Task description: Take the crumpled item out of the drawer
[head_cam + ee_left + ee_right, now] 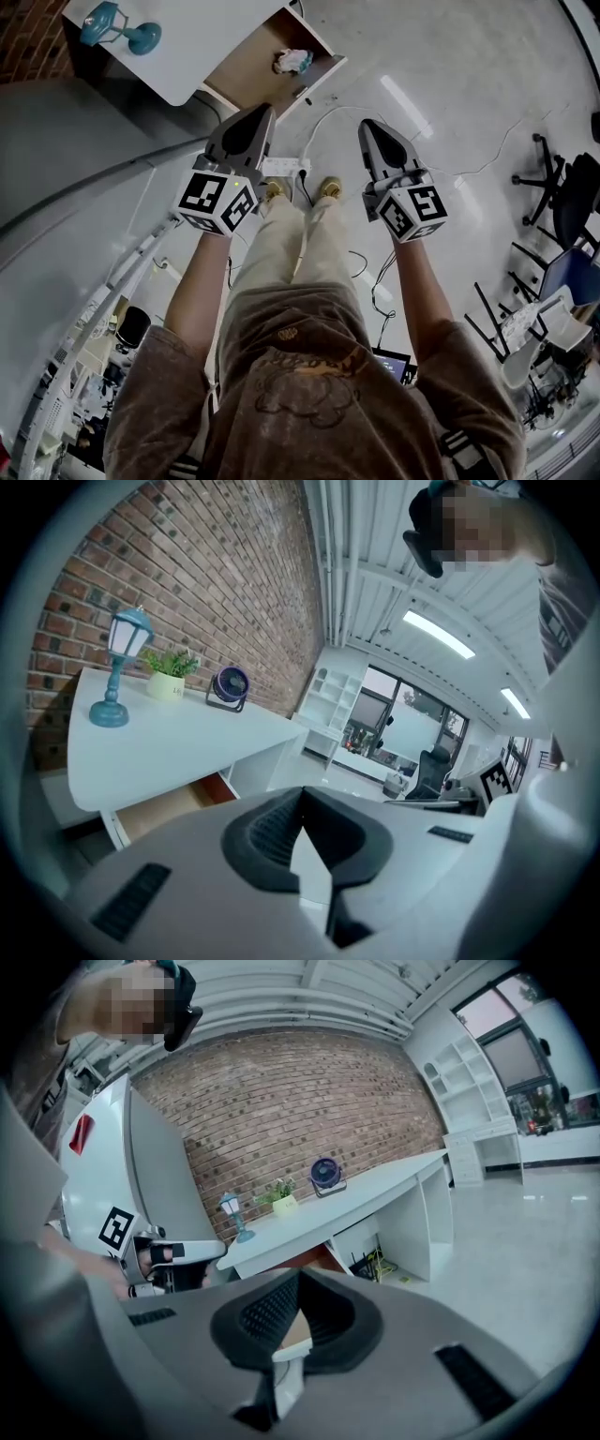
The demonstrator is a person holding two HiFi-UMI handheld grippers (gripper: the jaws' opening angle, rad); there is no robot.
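Note:
The crumpled item [292, 61], a pale wad with a bluish tint, lies in the open wooden drawer [253, 66] that sticks out from the white desk [187, 52]. Both grippers hang in the air short of the drawer and touch nothing. My left gripper [262, 113] points at the drawer's near edge, jaws shut and empty. My right gripper [369, 127] is level with it further right, over the floor, and it too is shut and empty. In the left gripper view, the closed left gripper [302, 793] sits before the drawer [173, 803]. The crumpled item is hidden in both gripper views.
A blue lamp [117, 28] stands on the desk, with a potted plant [169, 675] and a small fan [229, 686] against the brick wall. A power strip [284, 167] and cables lie on the floor by my feet. Office chairs [562, 192] stand at the right.

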